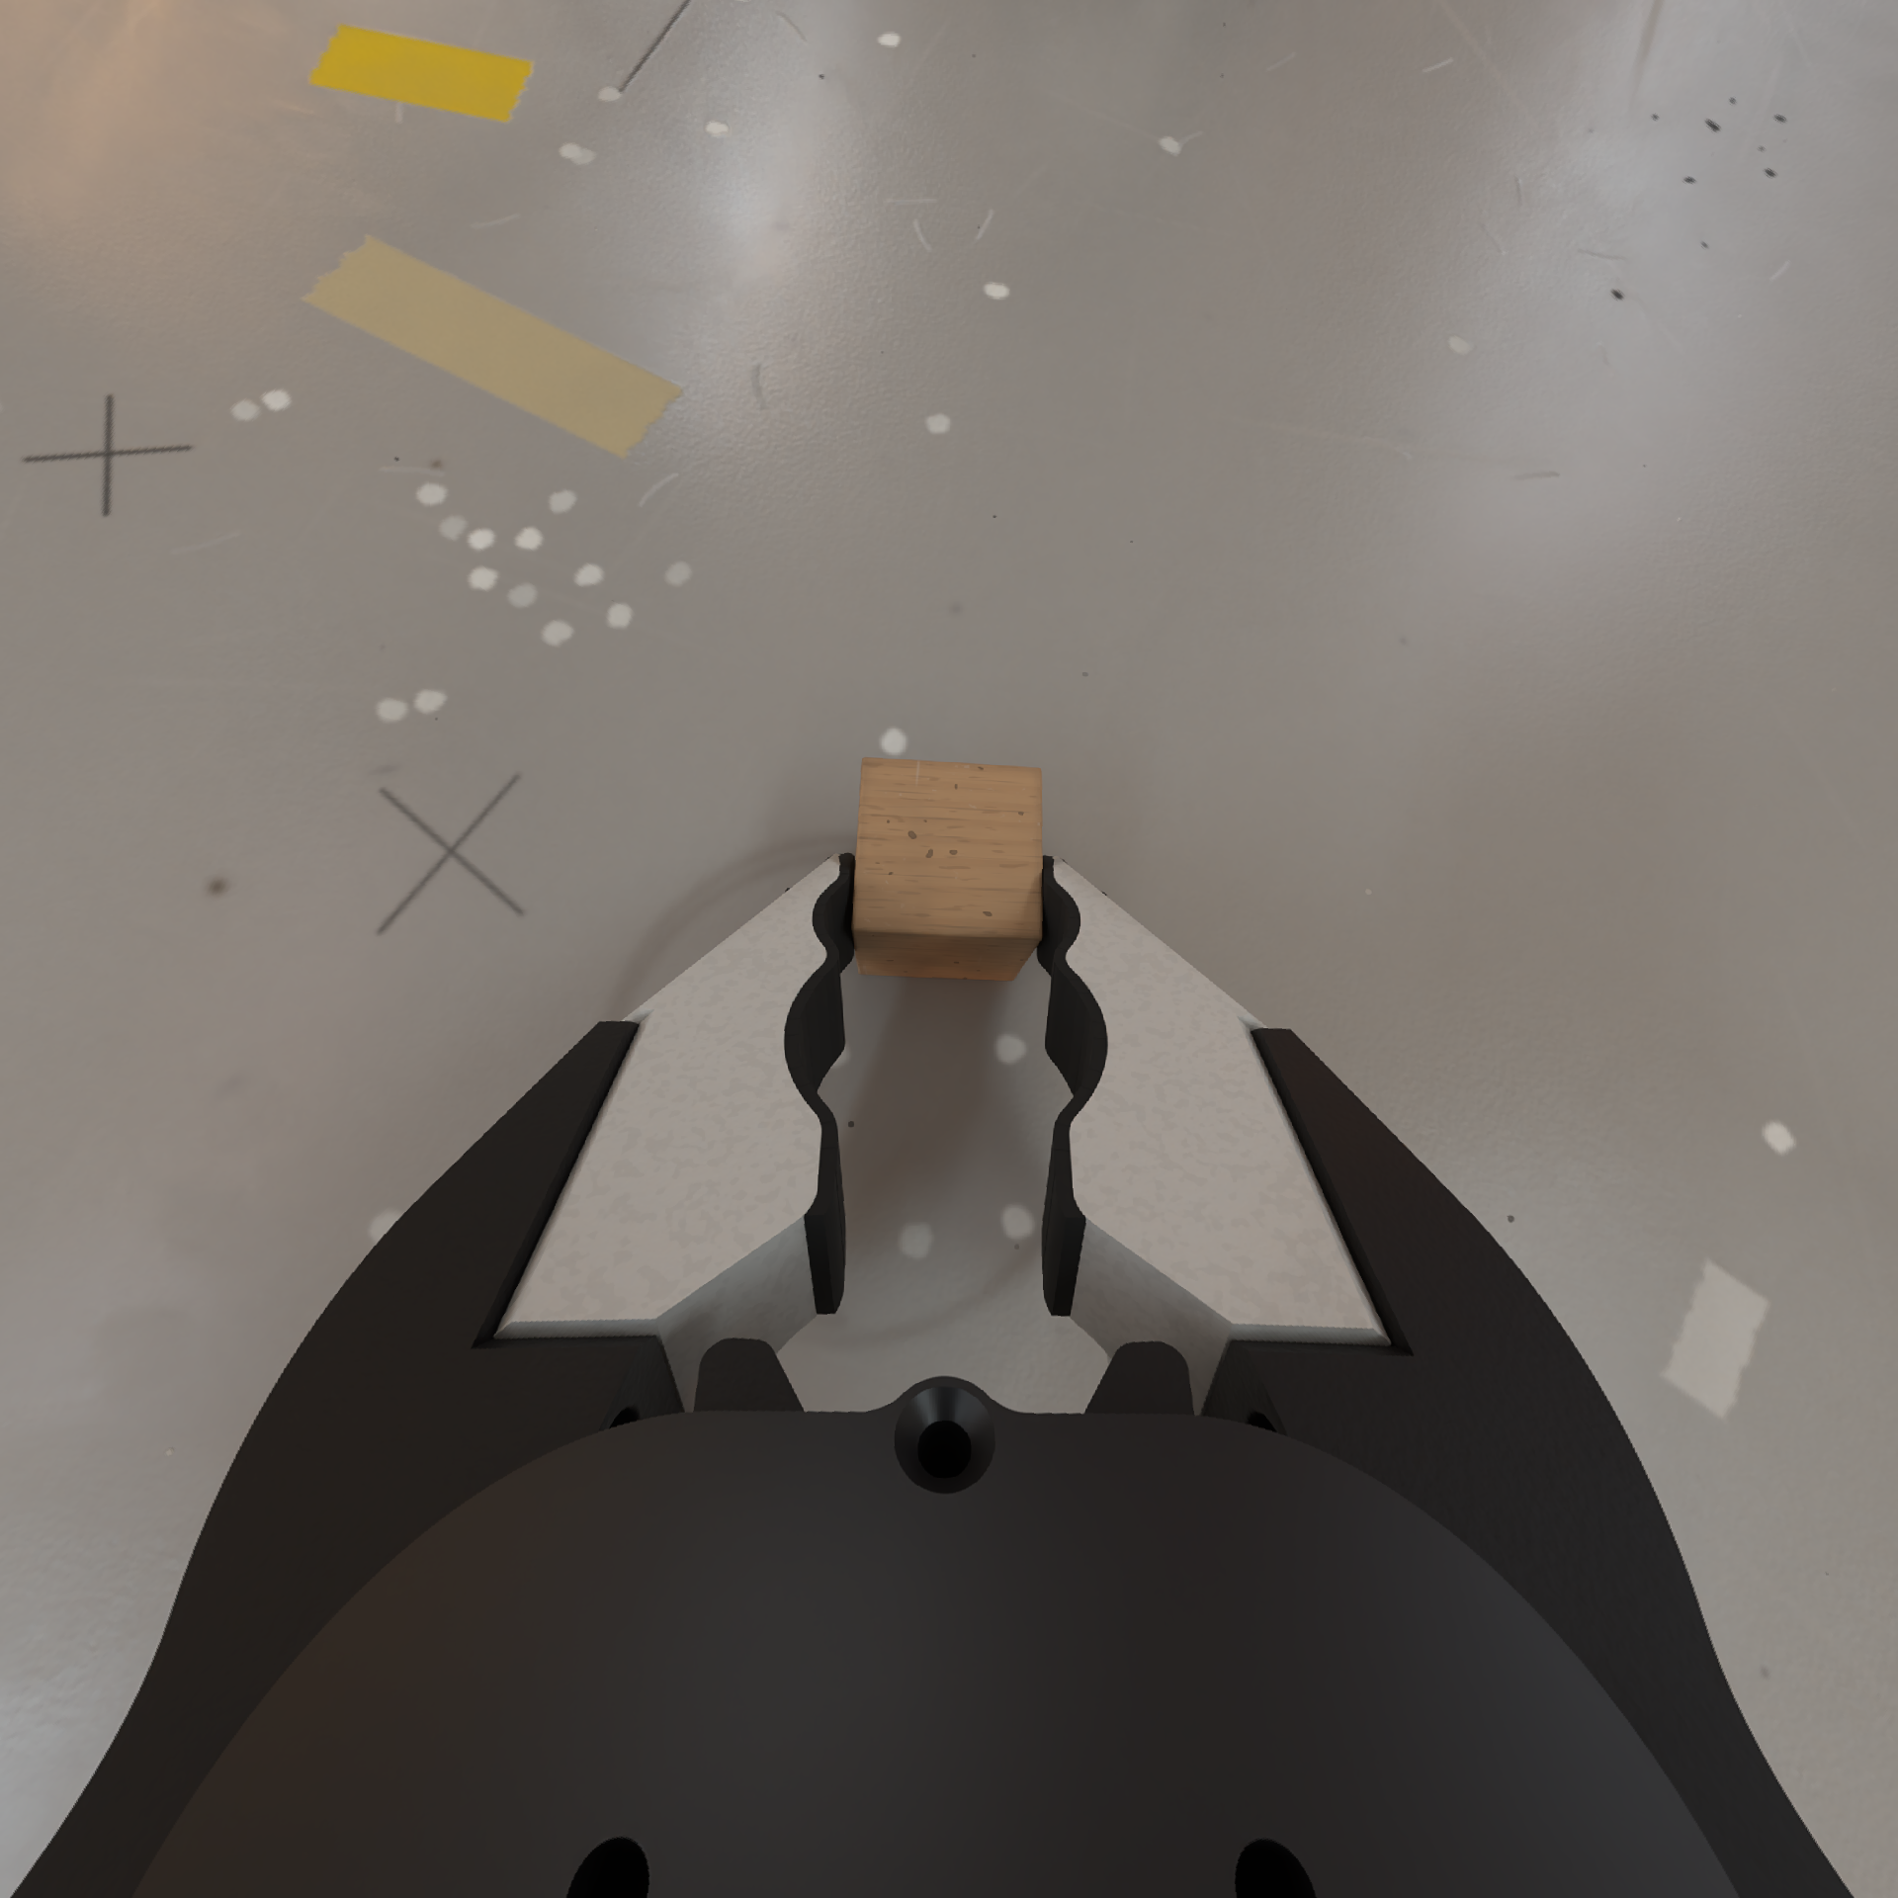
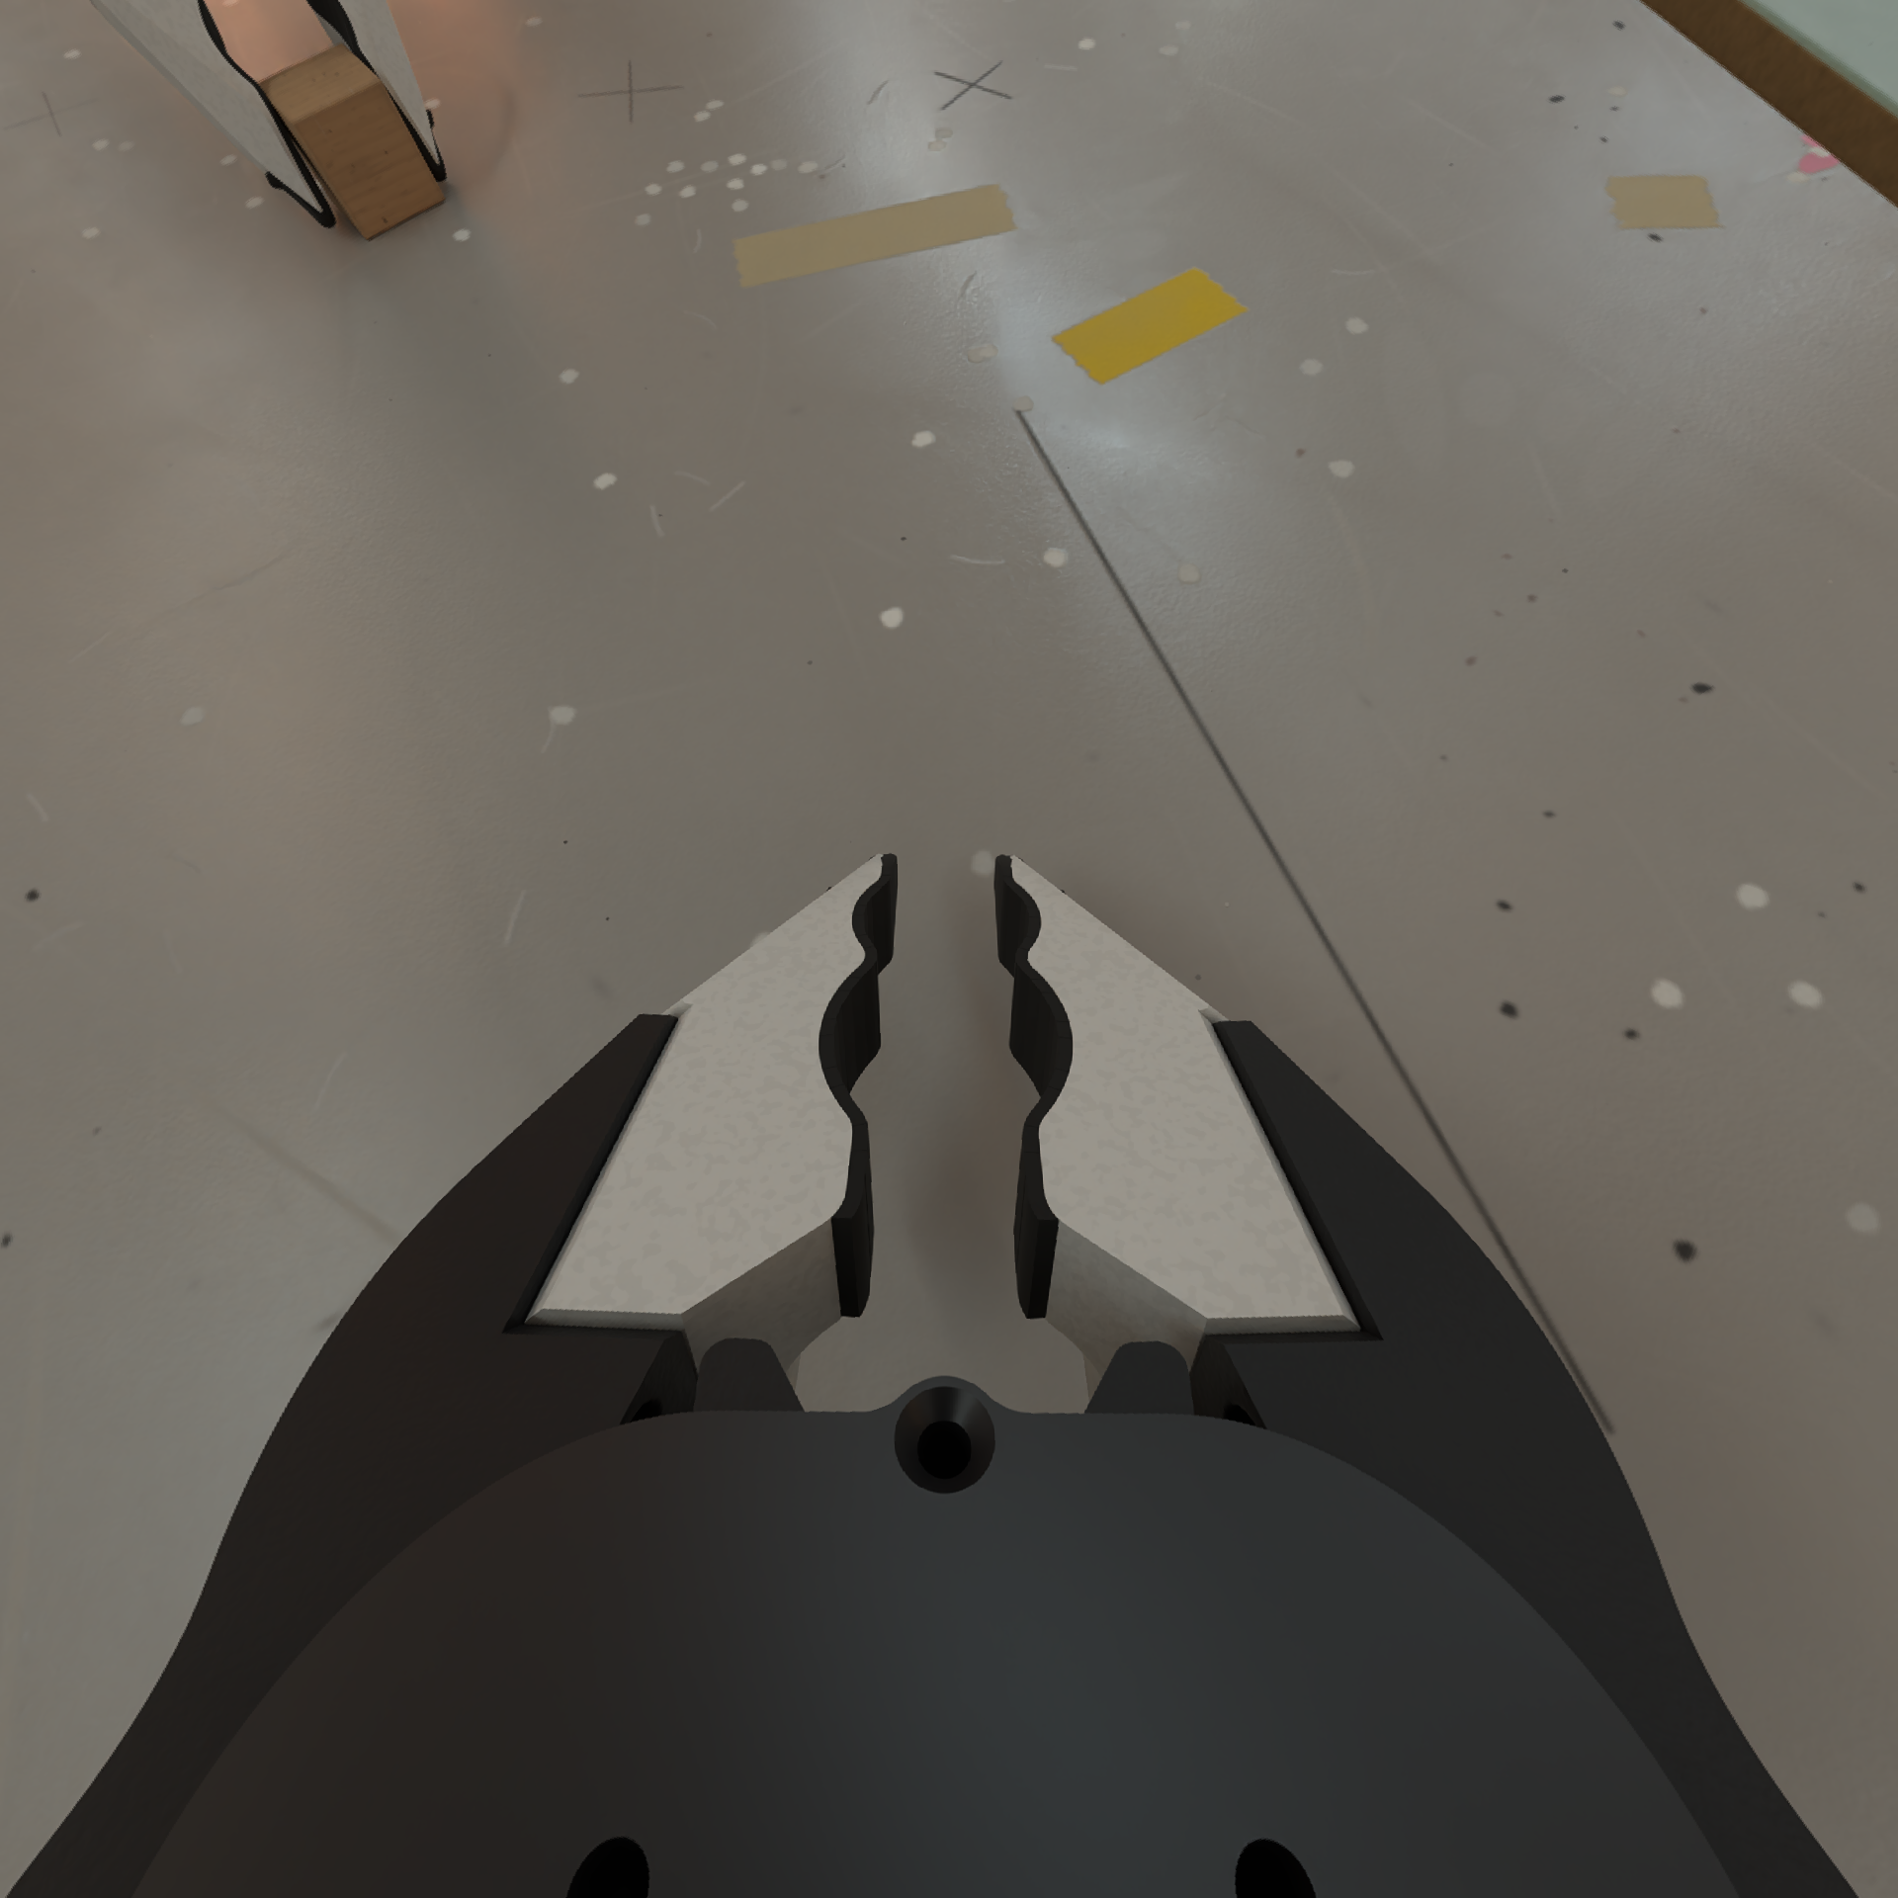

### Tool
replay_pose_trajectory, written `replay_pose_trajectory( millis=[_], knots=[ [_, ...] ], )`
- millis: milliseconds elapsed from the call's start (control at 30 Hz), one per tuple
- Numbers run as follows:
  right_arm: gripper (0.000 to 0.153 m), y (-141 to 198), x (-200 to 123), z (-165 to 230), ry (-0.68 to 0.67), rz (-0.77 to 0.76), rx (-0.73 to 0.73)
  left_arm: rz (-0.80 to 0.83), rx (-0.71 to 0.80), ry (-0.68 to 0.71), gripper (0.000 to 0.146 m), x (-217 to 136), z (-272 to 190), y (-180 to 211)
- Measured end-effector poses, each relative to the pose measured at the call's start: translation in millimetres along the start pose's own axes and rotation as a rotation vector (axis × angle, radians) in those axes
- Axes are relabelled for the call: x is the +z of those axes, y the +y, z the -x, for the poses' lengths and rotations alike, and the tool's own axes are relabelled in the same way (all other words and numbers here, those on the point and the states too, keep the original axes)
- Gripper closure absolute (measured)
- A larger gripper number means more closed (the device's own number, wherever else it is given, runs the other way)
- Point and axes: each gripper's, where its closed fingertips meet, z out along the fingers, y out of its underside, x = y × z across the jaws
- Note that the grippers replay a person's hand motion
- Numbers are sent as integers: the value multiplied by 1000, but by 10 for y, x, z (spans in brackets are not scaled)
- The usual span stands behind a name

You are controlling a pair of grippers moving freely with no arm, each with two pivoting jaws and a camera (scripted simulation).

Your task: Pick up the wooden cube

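Fingers (image 1: 1058,914) of your left gripper (image 1: 947,873) clamp the small light-brown wooden cube (image 1: 945,873) at 12 o'clock; grasp done, lift off the grey speckled desk (image 1: 1335,616) unclear; right gripper (image 2: 945,873) waits, parted, empty.

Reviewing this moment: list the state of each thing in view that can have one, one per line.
wooden cube: clamped between the left gripper's fingertips; whether it has left the table is unclear.
left gripper: shut on the wooden cube, near its fingertips.
right gripper: holding nothing, narrow gap between its fingers, well away from the cube.
yellow tape strip: stuck flat on the table.
tan tape strip: stuck flat on the table.
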Motion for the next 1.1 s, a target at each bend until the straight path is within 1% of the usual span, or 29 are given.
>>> replay_pose_trajectory(
  millis=[1100],
  knots=[
    [134, -9, -1, -10, 13, -8, -4, 0, 0, -4, 111, -1, 3, -1]
  ],
)
